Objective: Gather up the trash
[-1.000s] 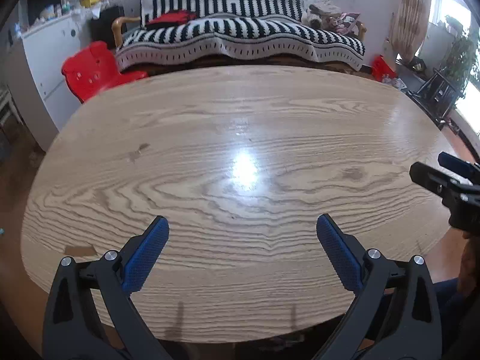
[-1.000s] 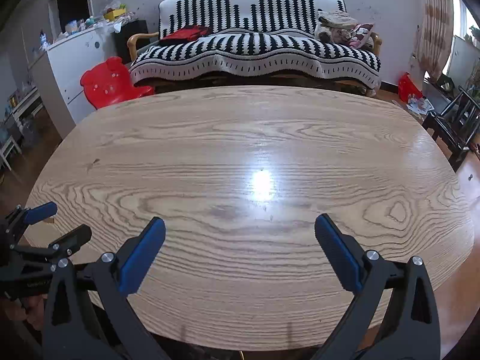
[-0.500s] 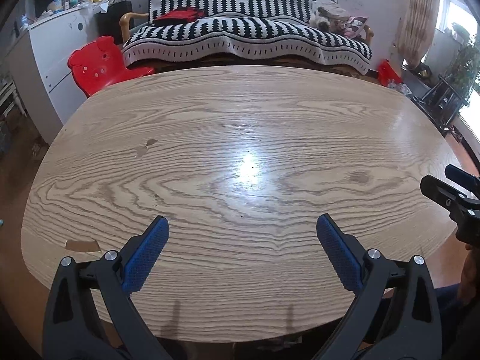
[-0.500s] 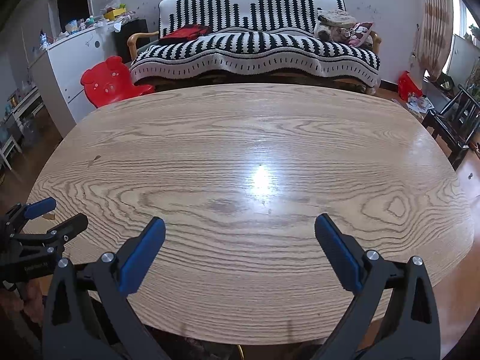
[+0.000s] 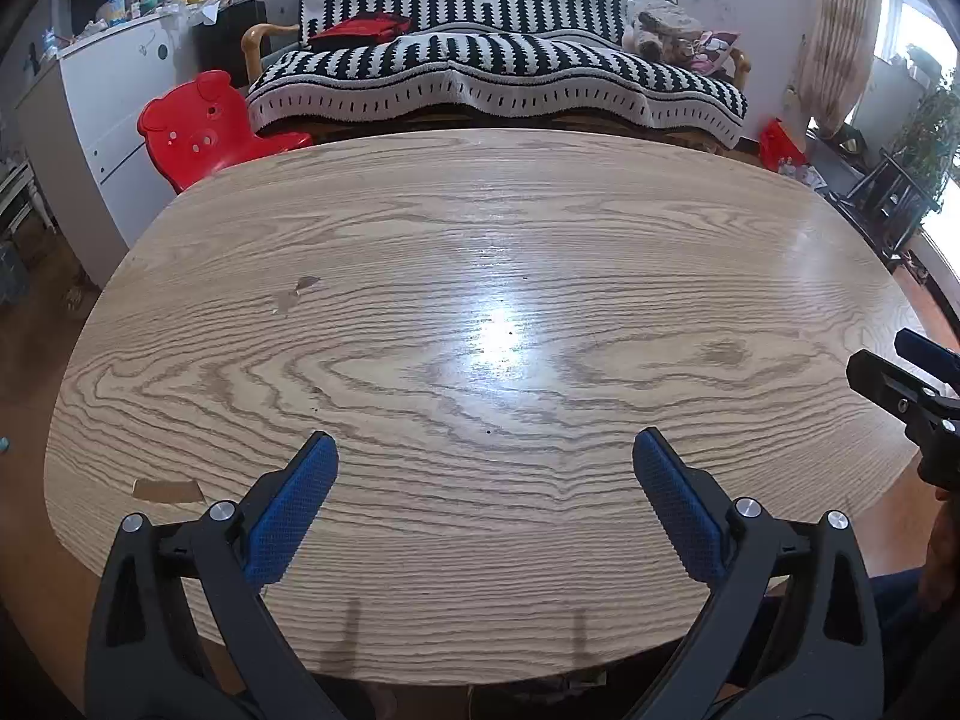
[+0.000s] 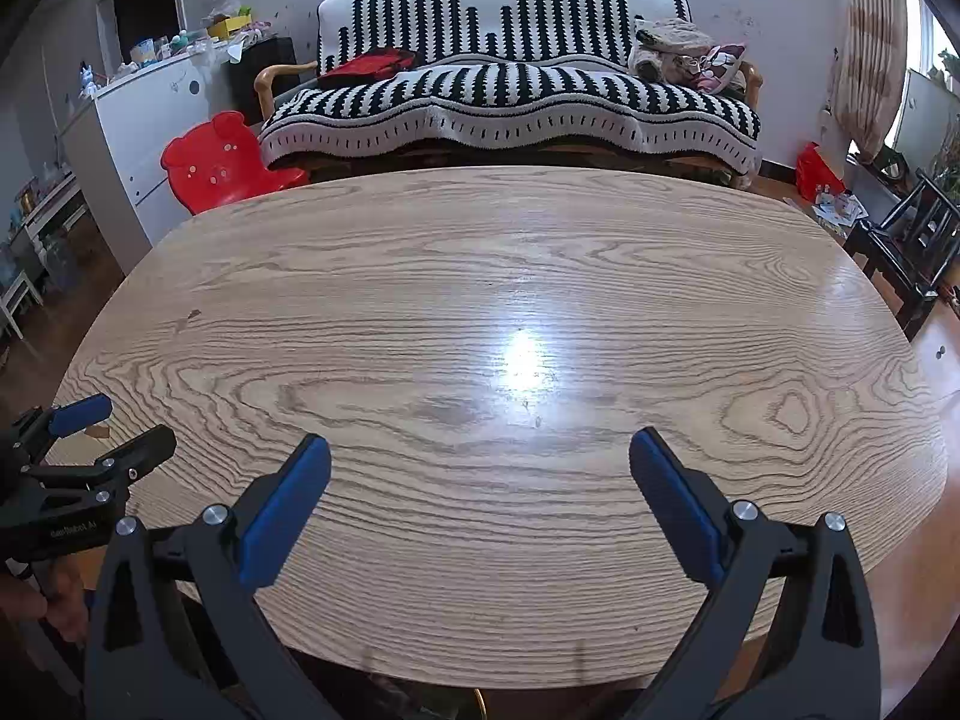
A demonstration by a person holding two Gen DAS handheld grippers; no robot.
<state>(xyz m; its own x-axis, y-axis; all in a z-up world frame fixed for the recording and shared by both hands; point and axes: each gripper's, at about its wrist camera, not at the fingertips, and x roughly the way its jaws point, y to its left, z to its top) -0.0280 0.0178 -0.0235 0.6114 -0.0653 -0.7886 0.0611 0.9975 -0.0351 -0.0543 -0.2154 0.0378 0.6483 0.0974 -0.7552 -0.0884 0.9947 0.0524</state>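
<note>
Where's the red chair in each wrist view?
Left wrist: red chair upper left, beyond the table's far left corner, beside the sofa.
Right wrist: red chair upper left, same spot by the table edge.
Shared landmark: the striped sofa, top centre in both.

tools: 2 (image 5: pixel 485 504) (image 6: pixel 480 498) | counter: 1 (image 5: pixel 480 228) | cardboard scrap at counter's near-left edge: 1 (image 5: pixel 167 489) | sofa: 1 (image 5: pixel 498 78) | red chair: 1 (image 5: pixel 204 132)

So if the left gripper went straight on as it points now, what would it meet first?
Probably the bare wooden table itself: the open left gripper angles down toward it. Nothing stands in between.
</note>
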